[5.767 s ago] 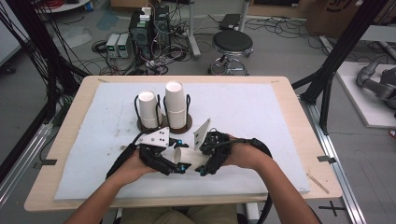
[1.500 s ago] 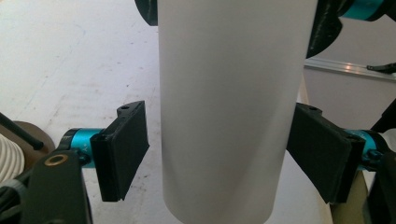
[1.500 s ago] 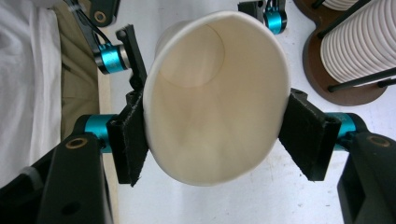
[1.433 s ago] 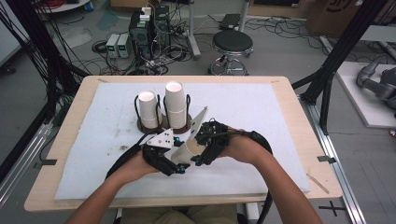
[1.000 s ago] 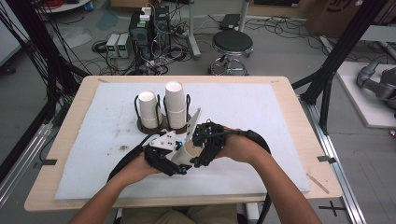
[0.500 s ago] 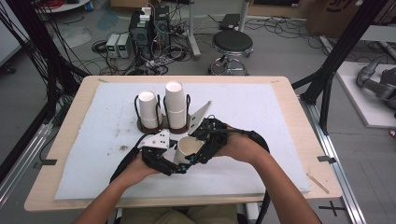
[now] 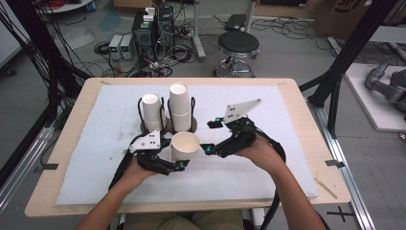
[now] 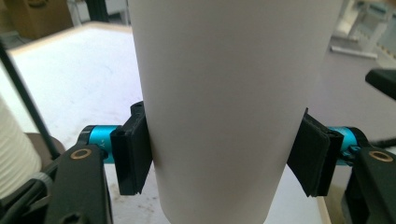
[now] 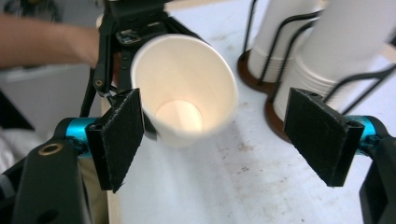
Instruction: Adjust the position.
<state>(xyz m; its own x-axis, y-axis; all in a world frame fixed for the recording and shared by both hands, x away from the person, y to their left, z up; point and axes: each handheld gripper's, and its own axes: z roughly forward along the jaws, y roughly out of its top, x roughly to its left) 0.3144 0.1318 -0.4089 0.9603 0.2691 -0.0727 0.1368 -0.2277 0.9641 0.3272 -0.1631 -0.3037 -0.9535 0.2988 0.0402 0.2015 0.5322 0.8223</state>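
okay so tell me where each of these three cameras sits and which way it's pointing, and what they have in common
High view: above the person's side, looking forward and down on the table; both forearms, left tongs and right tongs show.
Left gripper view: rides the left tongs, looking along their pads, which press on the cup.
Right gripper view: rides the right tongs, standing open, facing the cup's mouth; a forearm shows.
Shared: all see the cup; high and right views share the cup stacks.

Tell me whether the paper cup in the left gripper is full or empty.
Empty. The right gripper view looks into the paper cup and shows its bare bottom. The left gripper clamps its wall with both pads.
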